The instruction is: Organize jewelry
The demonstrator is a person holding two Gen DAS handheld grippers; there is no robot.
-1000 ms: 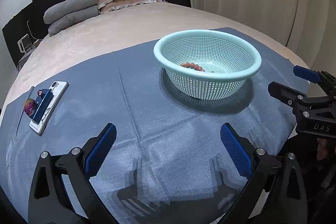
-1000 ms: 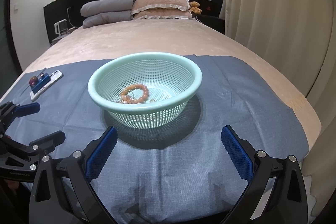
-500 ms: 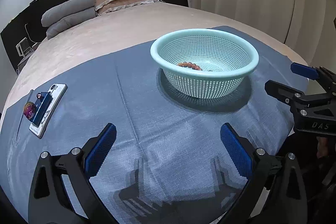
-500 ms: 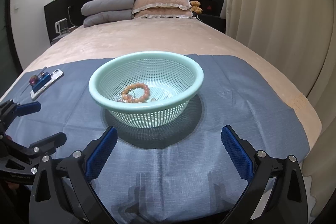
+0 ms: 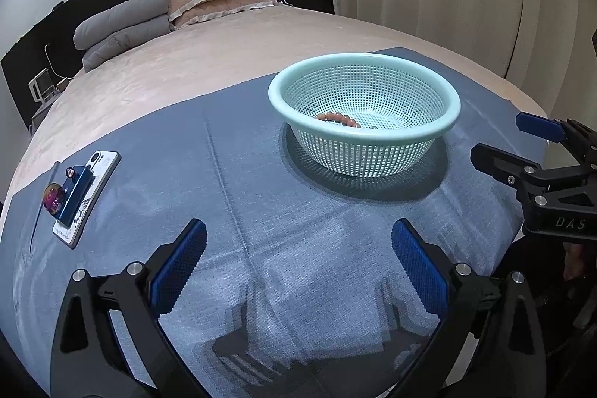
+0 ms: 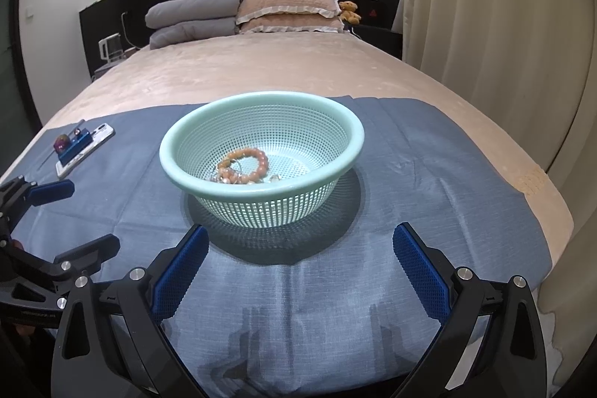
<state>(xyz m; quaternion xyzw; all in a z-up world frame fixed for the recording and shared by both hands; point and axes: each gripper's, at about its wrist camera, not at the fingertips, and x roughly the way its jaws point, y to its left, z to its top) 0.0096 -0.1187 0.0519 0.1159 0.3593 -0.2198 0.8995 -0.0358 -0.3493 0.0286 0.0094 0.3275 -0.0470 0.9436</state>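
A mint-green mesh basket stands on a blue cloth spread over the bed. Inside lie an orange bead bracelet and some small pale pieces I cannot make out. My right gripper is open and empty, just in front of the basket. My left gripper is open and empty, left of and in front of the basket. The right gripper also shows at the right edge of the left wrist view; the left gripper shows at the left edge of the right wrist view.
A white phone lies on the cloth's far left with a blue holder and a purple ball on it. Grey and pink pillows sit at the headboard. Curtains hang to the right. The cloth ends at the bed's near edge.
Both views have shifted only slightly; the basket sits a little lower and nearer in frame. Both grippers stay open and empty.
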